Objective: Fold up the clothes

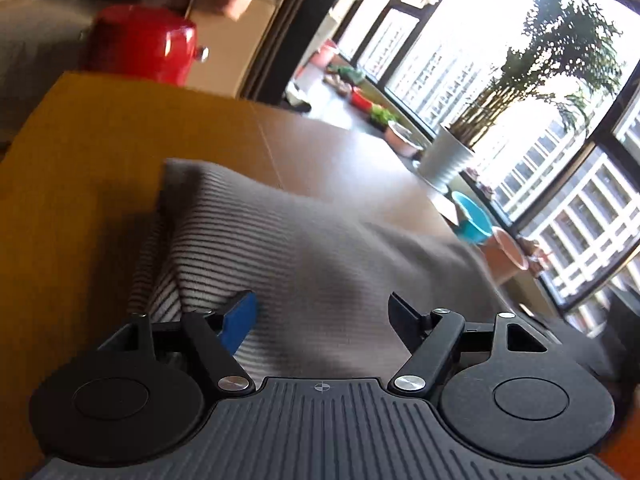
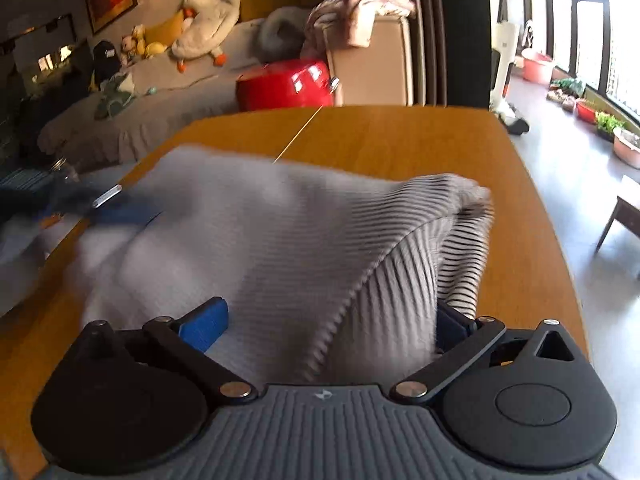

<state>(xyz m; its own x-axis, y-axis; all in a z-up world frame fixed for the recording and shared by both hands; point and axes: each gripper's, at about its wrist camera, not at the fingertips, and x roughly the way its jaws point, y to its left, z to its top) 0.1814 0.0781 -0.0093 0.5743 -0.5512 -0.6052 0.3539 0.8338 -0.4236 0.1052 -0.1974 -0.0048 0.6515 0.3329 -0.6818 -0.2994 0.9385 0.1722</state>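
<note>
Wooden table point(image 2: 400, 140) (grey ribbed garment point(image 2: 280, 240)), sunlit windows point(image 1: 520, 60)

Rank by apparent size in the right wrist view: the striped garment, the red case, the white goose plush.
1. Striped garment, largest, though nearest the camera.
2. Red case.
3. White goose plush; close to the case, so unsure.

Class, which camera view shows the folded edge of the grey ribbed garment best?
The right wrist view: the garment's folded edge runs sharply down its middle. The left wrist view shows the garment blurrier, with only a fold at its left corner.
</note>
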